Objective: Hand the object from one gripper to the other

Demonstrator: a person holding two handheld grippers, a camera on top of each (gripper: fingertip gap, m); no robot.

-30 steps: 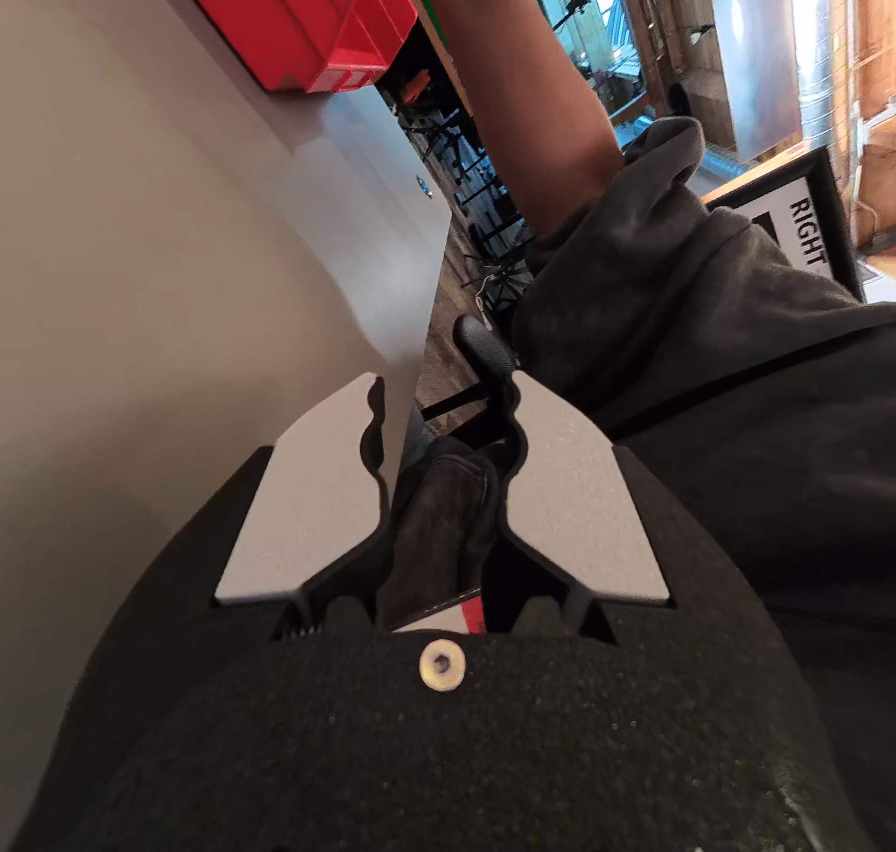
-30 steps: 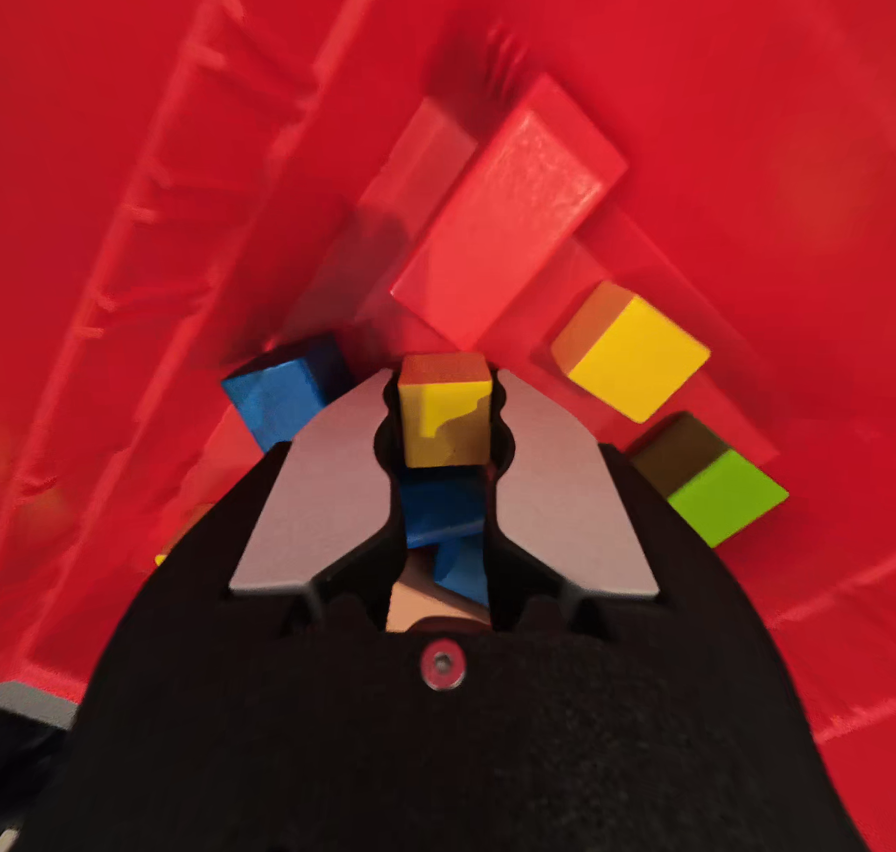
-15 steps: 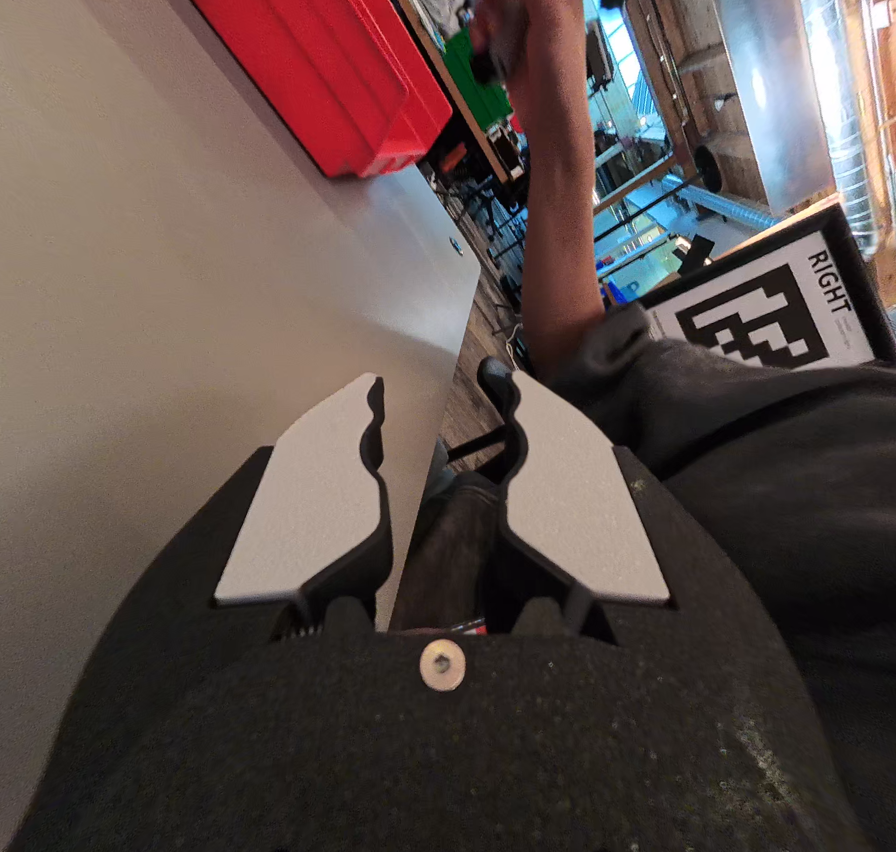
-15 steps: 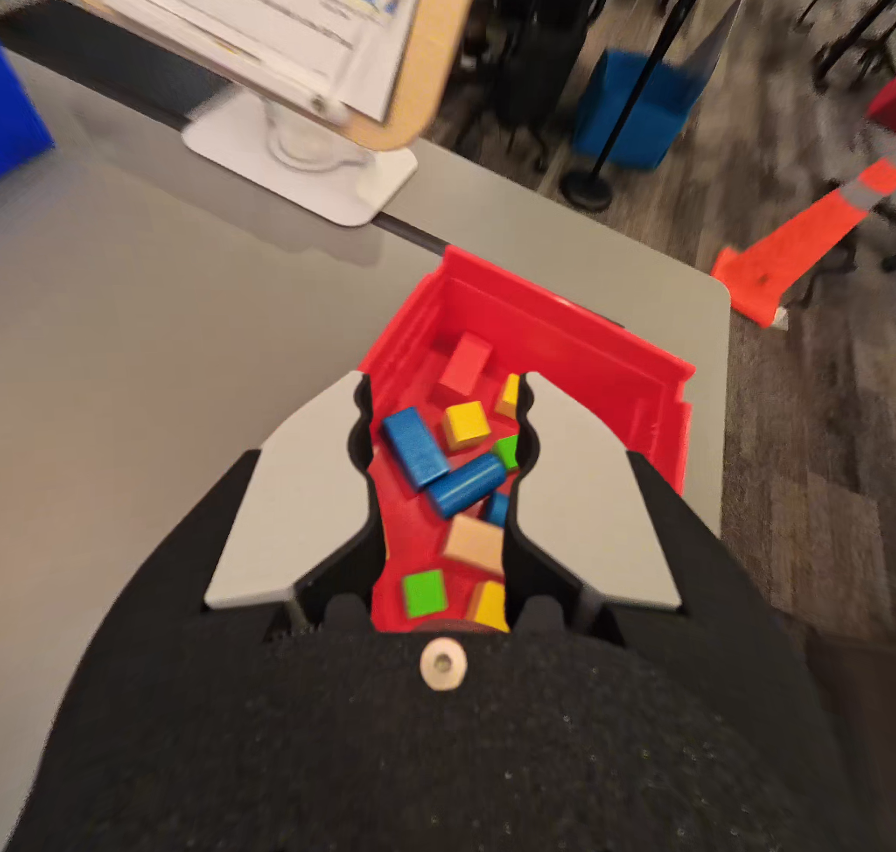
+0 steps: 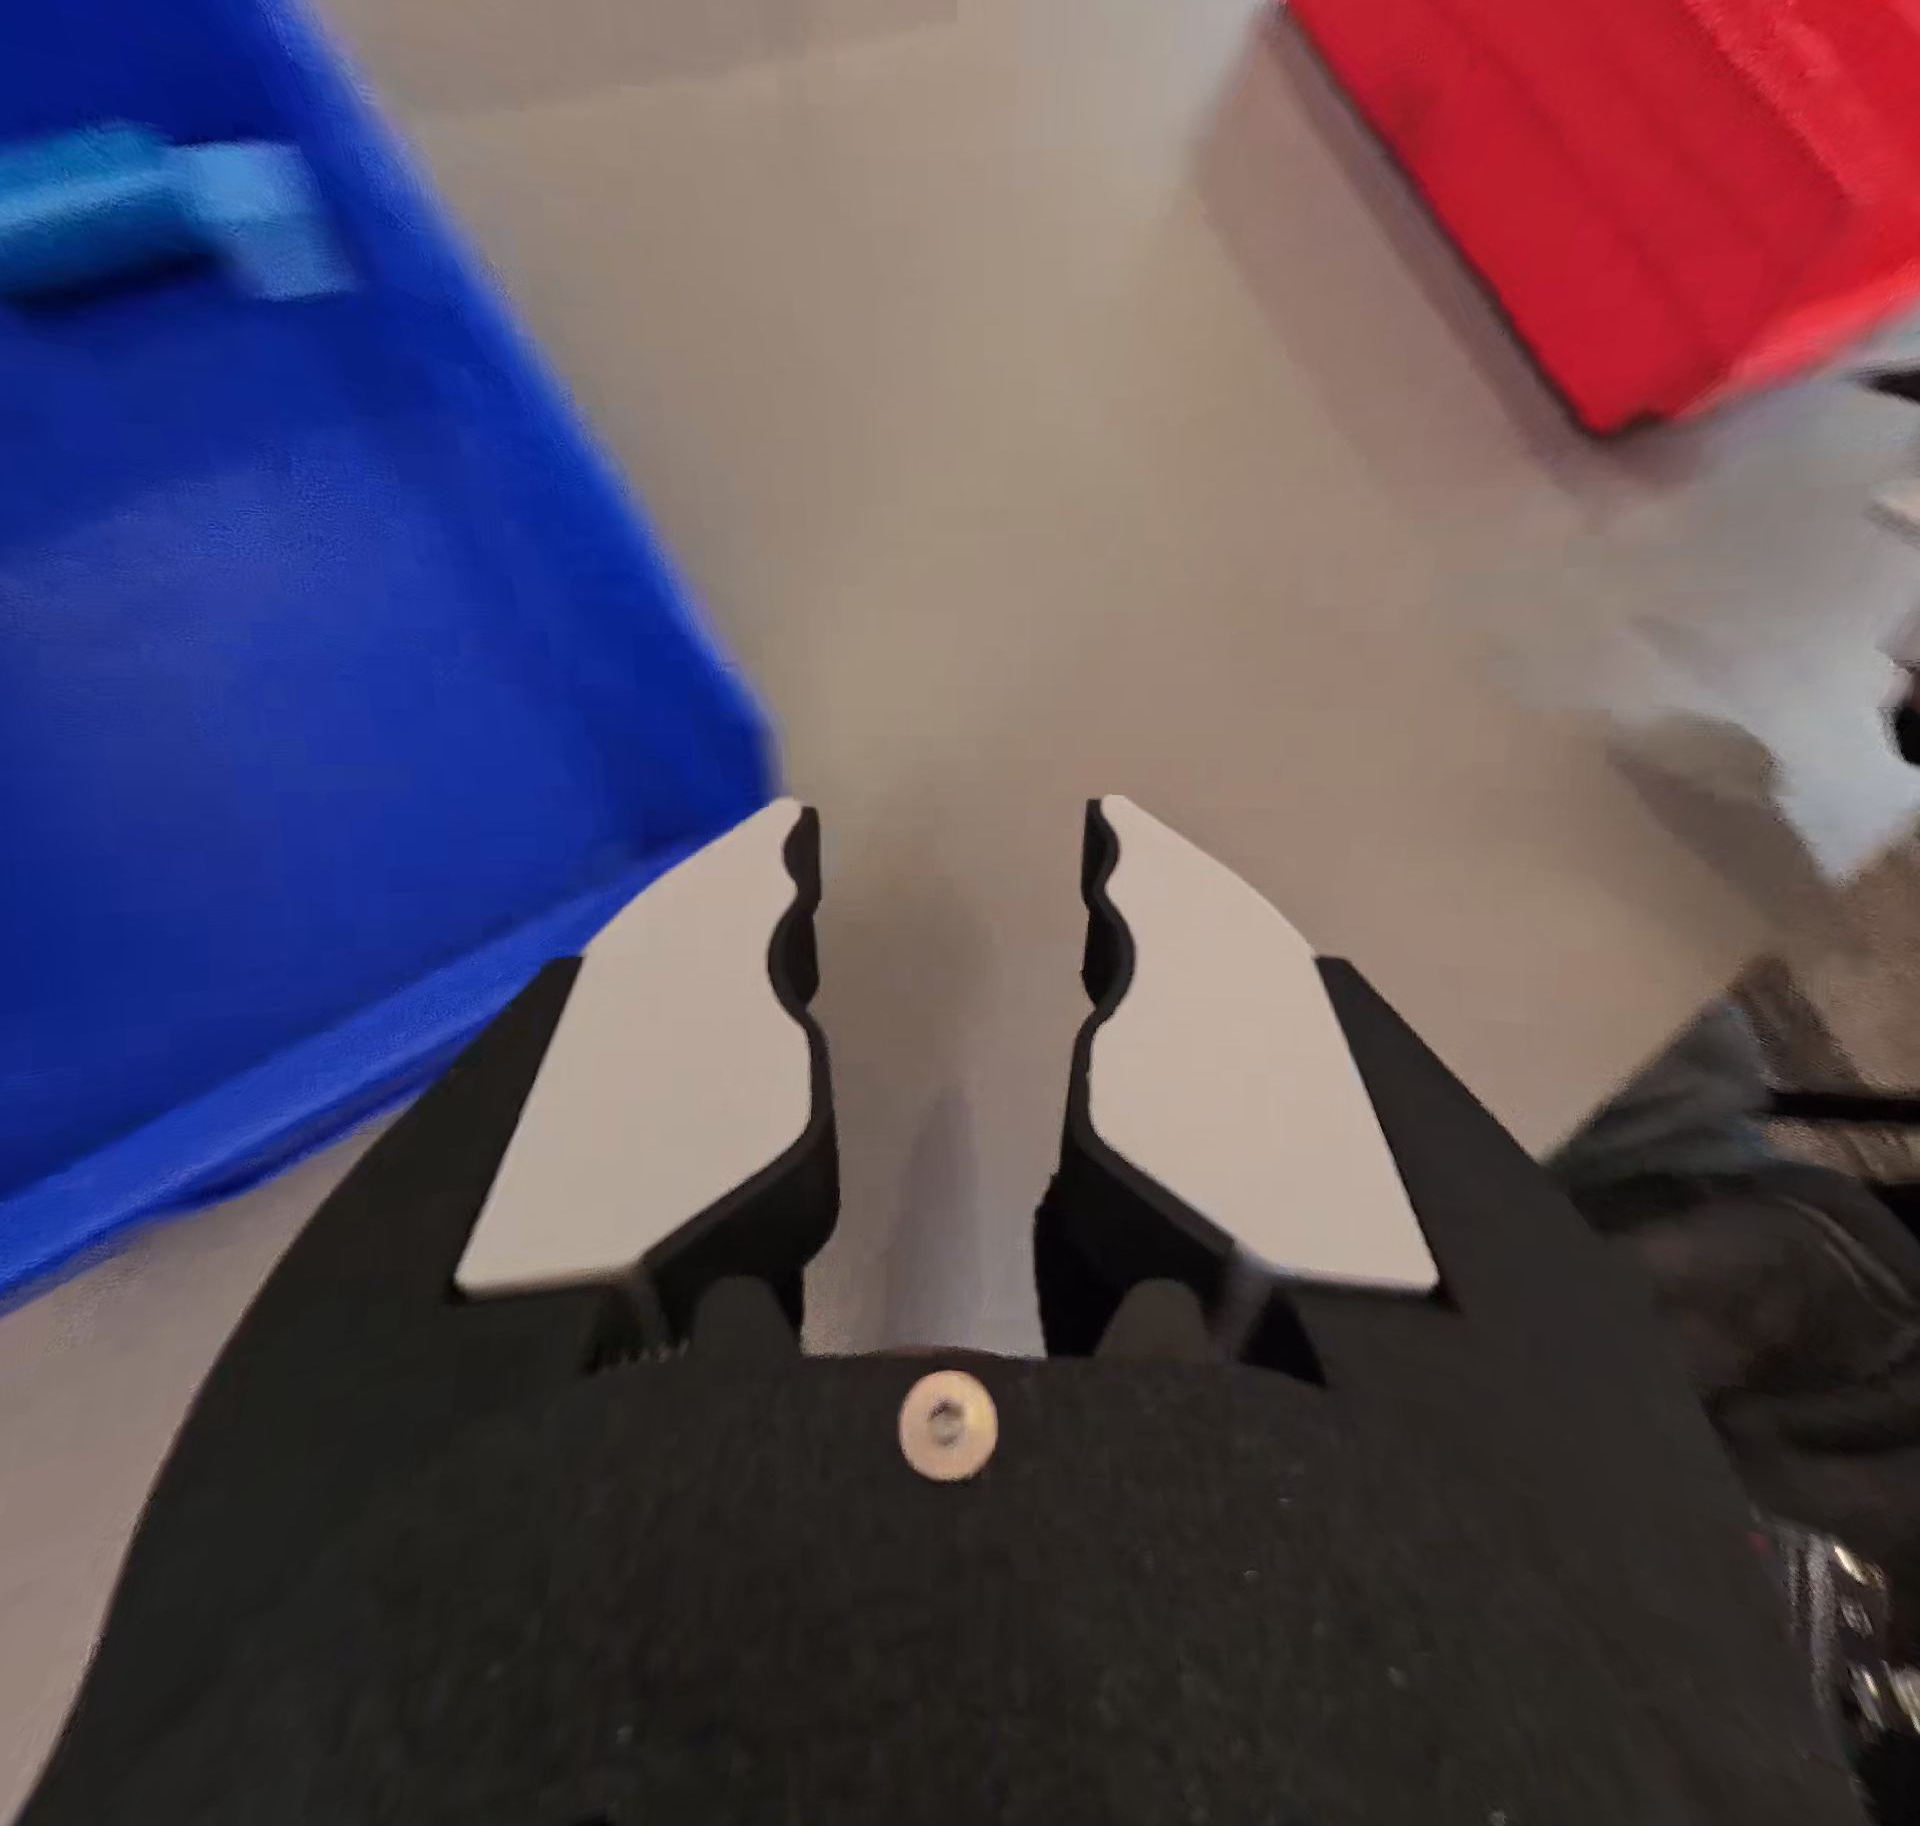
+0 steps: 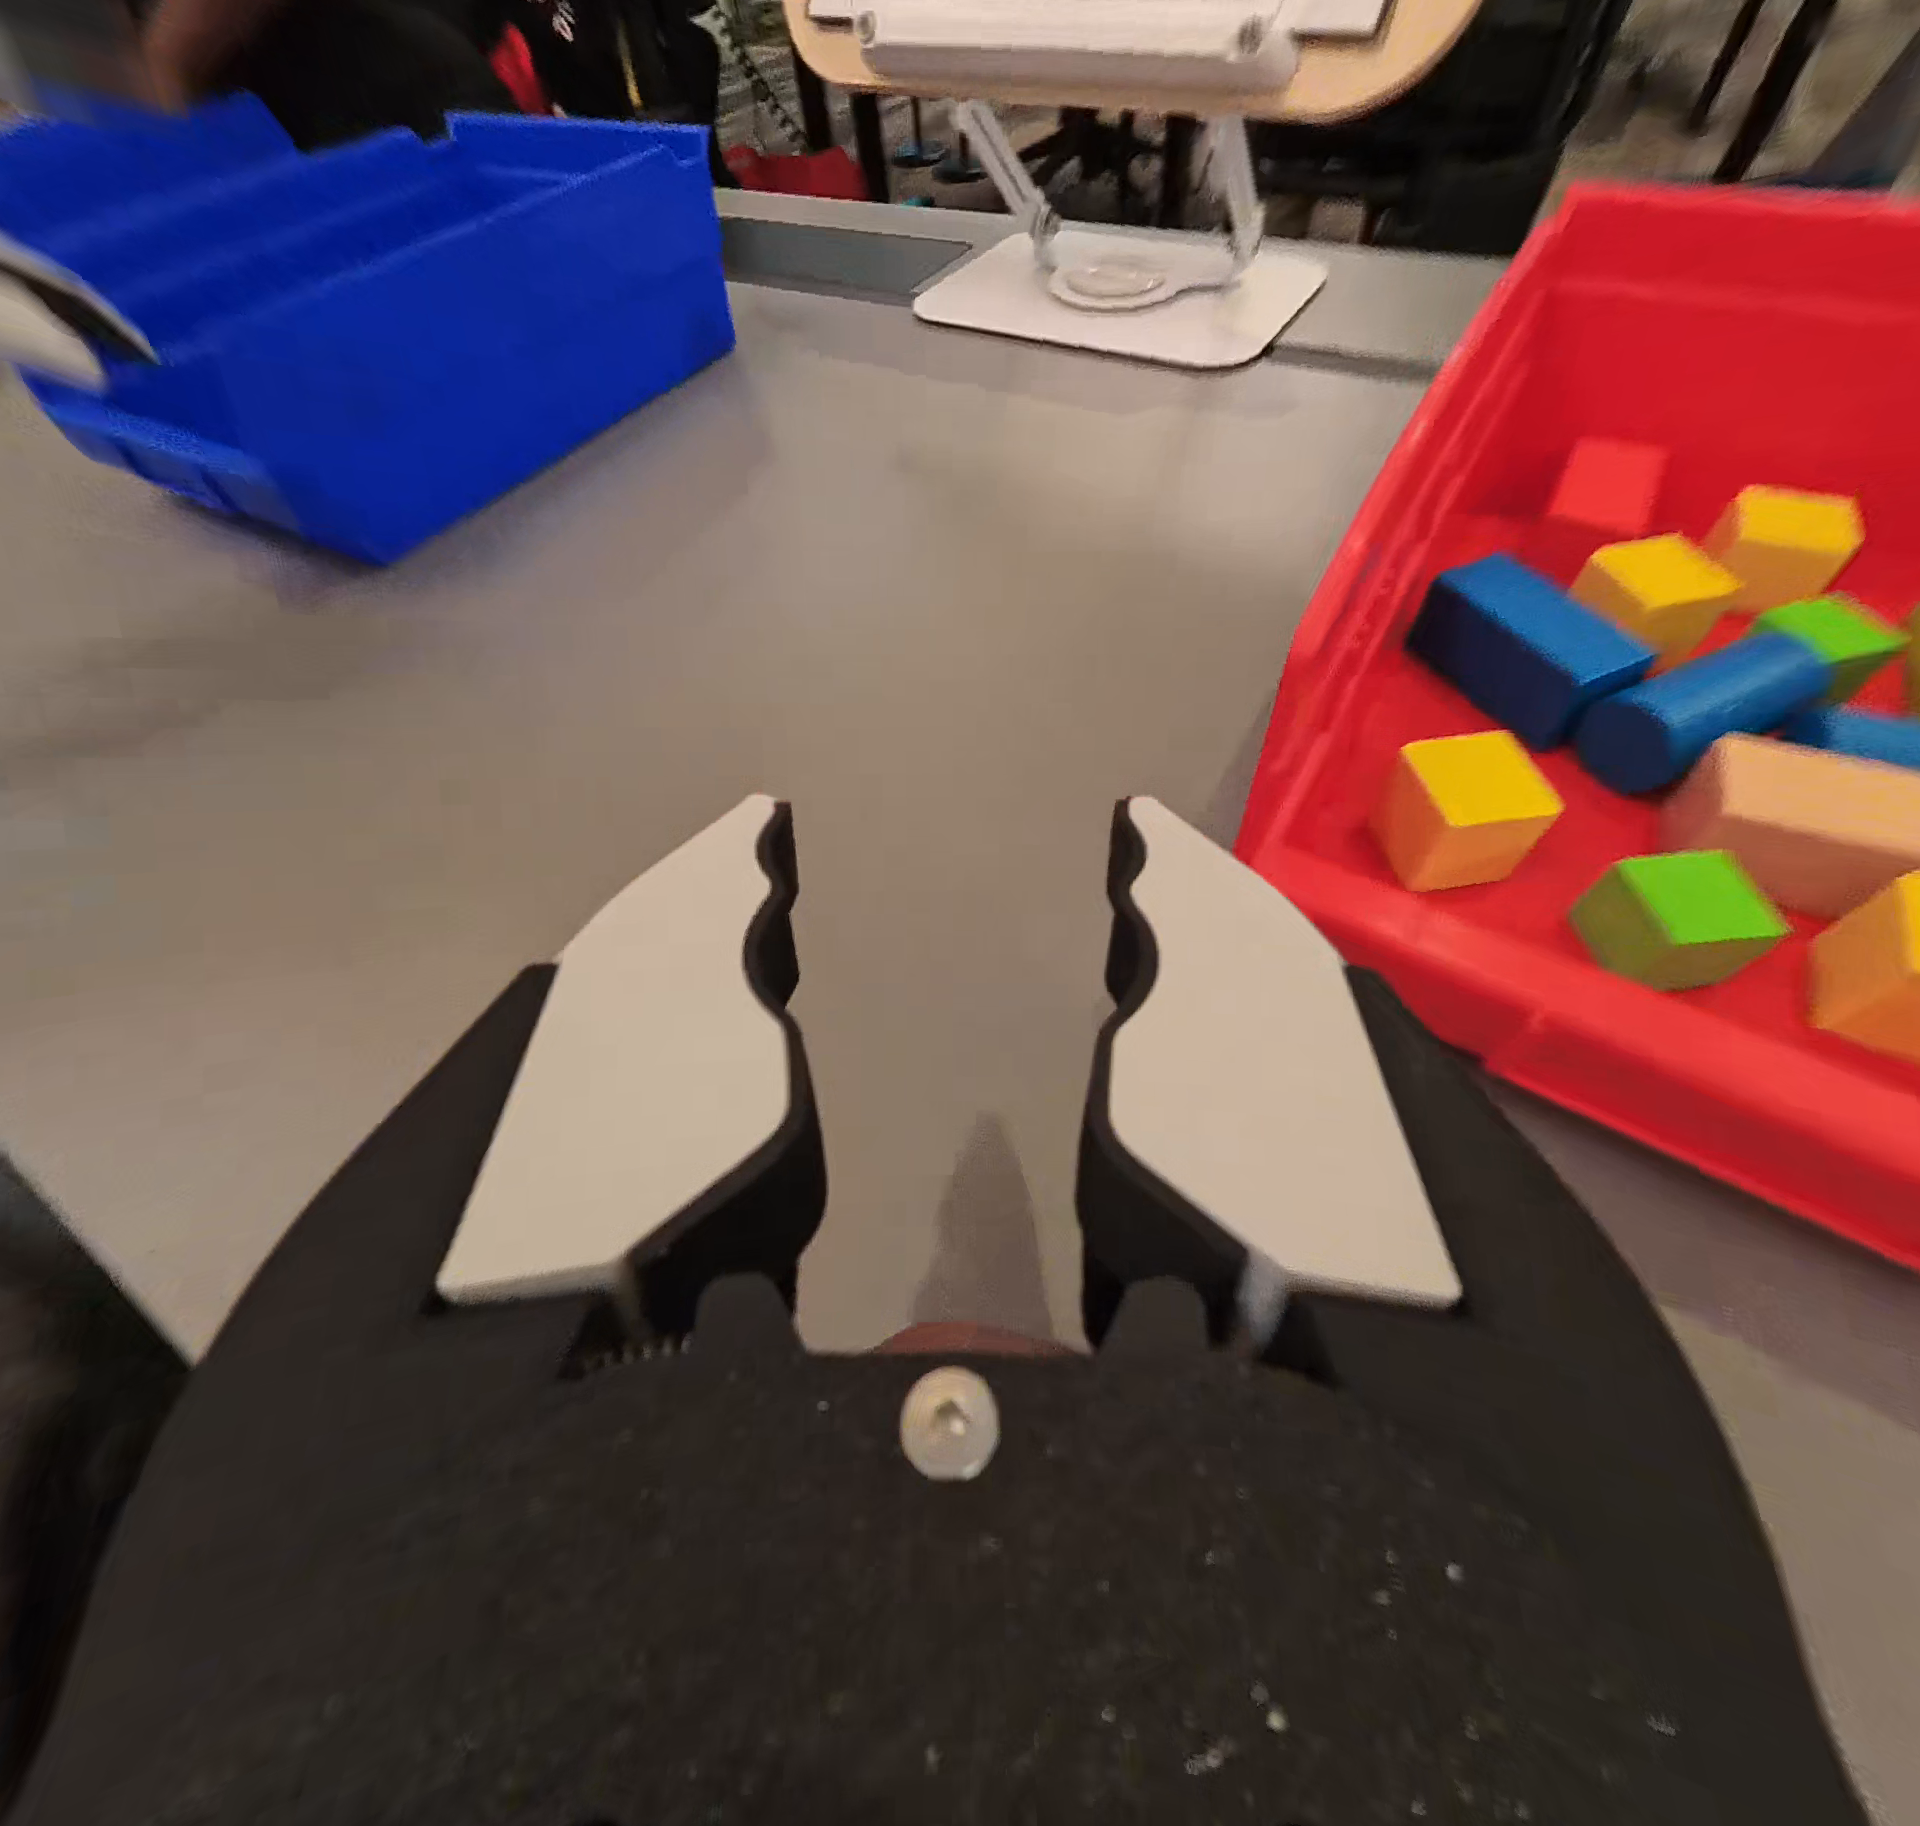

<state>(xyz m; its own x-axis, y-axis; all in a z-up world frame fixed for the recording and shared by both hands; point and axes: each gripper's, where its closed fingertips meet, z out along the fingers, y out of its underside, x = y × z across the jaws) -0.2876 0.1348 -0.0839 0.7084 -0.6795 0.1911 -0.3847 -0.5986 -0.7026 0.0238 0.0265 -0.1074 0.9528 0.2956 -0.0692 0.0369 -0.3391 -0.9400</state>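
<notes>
Between blue bin (image 6: pixel 416 322) and red bin (image 6: pixel 1662 1101), both grippers' fingers gape empty; left gripper (image 5: pixel 948 831) looks blurred; right gripper (image 6: pixel 951 820).

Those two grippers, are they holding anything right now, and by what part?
Nothing is held. The left gripper and right gripper are both open, with only bare table between their fingers.

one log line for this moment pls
left gripper open, empty | right gripper open, empty | blocks in red bin | blue bin contents unseen | no handover under way
</notes>
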